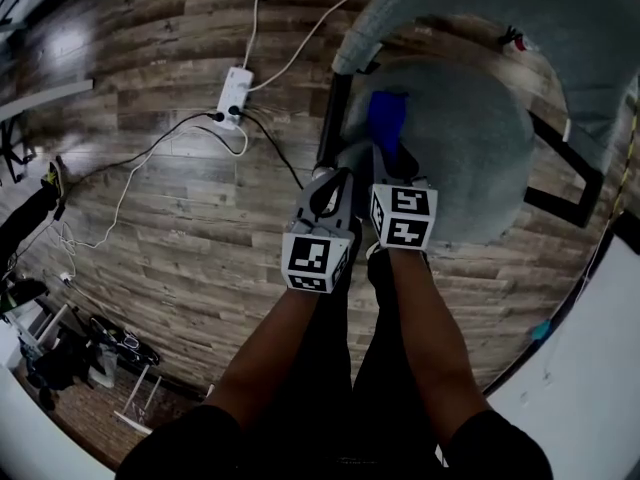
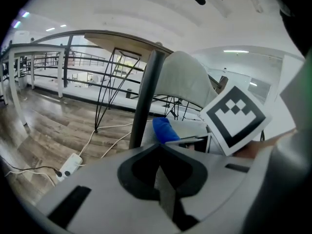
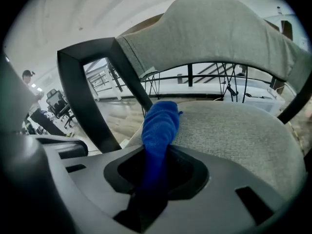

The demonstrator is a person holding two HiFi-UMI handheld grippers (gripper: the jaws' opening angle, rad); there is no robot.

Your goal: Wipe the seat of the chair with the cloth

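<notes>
Large open-plan workspace, office-like. Wood-plank laminate floor [image 1: 170, 238], wide, glossy under overhead light. White power strip [image 1: 235, 92] lying on floor, black and white cables [image 1: 150, 151] trailing loose from it. Grey upholstered chair [image 1: 470, 148] on black frame. Table [image 2: 122, 39] on thin black wire legs. Long run of metal railings [image 2: 44, 67] beyond. Office chairs [image 3: 56, 104] clustered far off, person [image 3: 28, 76] near them. White ceiling with strip lights [image 2: 236, 51]. Stands and dark gear [image 1: 60, 353] heaped at floor edge.
</notes>
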